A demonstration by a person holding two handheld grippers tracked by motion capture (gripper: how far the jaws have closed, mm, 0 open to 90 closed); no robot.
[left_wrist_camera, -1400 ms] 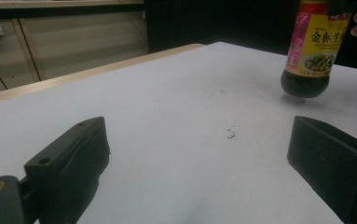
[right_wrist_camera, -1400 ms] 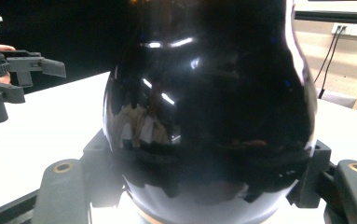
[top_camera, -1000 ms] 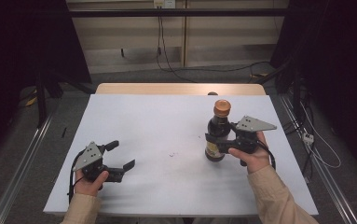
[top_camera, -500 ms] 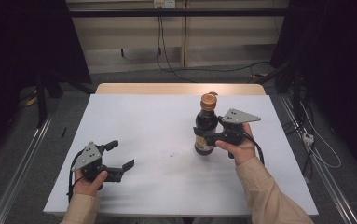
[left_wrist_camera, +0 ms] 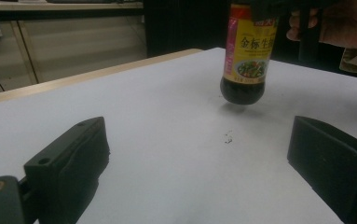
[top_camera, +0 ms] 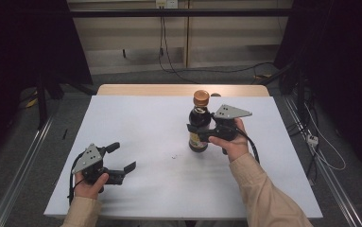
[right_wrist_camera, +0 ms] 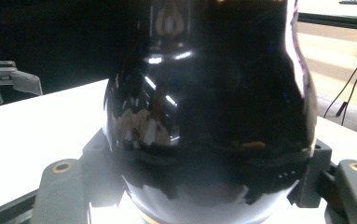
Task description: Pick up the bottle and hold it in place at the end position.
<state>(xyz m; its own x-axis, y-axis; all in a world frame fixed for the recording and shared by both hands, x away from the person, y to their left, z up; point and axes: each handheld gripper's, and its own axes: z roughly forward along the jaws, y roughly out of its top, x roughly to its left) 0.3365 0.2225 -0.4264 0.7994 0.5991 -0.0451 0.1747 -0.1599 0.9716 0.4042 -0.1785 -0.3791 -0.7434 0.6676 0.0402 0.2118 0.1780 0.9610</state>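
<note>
A dark soy sauce bottle (top_camera: 199,123) with an orange cap and a yellow label stands upright, held just above the white table (top_camera: 145,123) at its right middle. My right gripper (top_camera: 198,133) is shut on the bottle's body. The bottle's glossy black glass (right_wrist_camera: 209,107) sits between the jaws in the right gripper view. In the left gripper view the bottle (left_wrist_camera: 248,56) hangs a little over its shadow. My left gripper (top_camera: 122,157) rests open near the table's front left, with nothing between its fingers (left_wrist_camera: 69,158).
A small dark speck (top_camera: 173,157) lies on the table between the grippers. A wooden strip (top_camera: 183,90) runs along the table's far edge. Cables (top_camera: 169,56) trail on the floor behind, and metal rails (top_camera: 22,156) flank both sides.
My right gripper has carried the bottle left and away across the table, holding it slightly lifted. The left gripper has stayed in place, open.
</note>
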